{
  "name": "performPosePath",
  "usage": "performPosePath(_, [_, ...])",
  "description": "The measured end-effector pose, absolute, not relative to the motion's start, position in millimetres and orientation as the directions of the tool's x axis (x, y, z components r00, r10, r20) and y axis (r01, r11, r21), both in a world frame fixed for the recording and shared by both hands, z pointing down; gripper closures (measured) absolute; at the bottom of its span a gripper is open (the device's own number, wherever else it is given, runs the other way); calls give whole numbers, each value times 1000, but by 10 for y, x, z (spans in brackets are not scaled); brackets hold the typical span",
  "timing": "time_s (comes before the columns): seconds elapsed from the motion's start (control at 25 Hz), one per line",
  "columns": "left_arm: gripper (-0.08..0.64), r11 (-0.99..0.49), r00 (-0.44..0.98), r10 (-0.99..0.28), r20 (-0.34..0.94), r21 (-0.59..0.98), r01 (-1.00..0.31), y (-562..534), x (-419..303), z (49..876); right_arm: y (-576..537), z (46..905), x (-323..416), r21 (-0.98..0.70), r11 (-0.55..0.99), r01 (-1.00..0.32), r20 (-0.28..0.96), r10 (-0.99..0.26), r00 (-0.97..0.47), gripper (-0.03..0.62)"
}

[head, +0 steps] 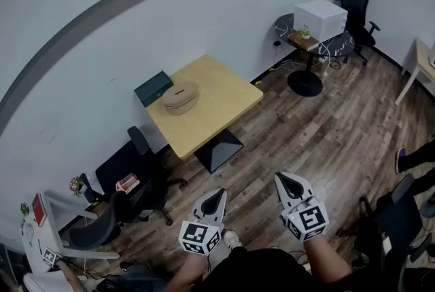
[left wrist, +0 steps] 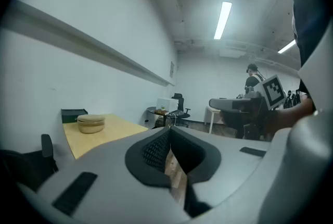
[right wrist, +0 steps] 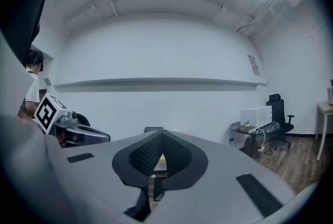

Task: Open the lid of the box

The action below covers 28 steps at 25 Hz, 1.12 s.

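A round light-wooden box with a lid (head: 180,96) sits on the square wooden table (head: 221,107), near its far-left edge and next to a dark green rectangular box (head: 153,88). The left gripper view shows the same round box (left wrist: 91,124) far off at the left. My left gripper (head: 216,194) and right gripper (head: 285,179) are held close to the body, well short of the table, over the wooden floor. Both have their jaws together with nothing between them, seen in the left gripper (left wrist: 169,130) and right gripper (right wrist: 160,134) views.
Black office chairs (head: 139,172) stand left of the table. A round dark side table carries a white box (head: 319,17) at the back right, with another black chair (head: 357,2) behind it. A white desk (head: 423,63) is at the right edge. A person (left wrist: 253,81) stands across the room.
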<state>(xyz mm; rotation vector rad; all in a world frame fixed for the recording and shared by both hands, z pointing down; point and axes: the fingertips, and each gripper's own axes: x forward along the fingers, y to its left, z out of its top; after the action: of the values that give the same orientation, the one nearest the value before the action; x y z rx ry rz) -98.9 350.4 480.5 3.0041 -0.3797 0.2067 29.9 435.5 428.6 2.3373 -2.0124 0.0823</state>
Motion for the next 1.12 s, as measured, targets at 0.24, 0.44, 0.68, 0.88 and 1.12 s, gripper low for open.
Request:
performPosePath(0.24, [540, -959, 960, -261, 98, 86, -270, 3574, -1105, 4578, 4481, 4175, 207, 43, -160, -986, 61, -985, 163, 574])
performPosePath(0.44, [540, -949, 950, -305, 67, 55, -309, 3557, -1219, 4441, 4560, 4093, 222, 22, -166, -986, 11, -986, 167, 572])
performPosePath(0.68, [540, -947, 947, -319, 19, 42, -320, 3442, -1319, 4281, 4405, 3927, 110, 41, -134, -990, -61, -989, 132, 571])
performPosePath(0.88, [540, -941, 941, -338, -3, 21, -338, 3253, -1422, 4199, 4212, 3875, 74, 51, -155, -987, -73, -986, 151, 563])
performPosePath(1.12, [540, -939, 939, -343, -7, 25, -343, 2976, -1500, 4188, 3892, 3865, 9, 55, -141, -988, -68, -988, 138, 514])
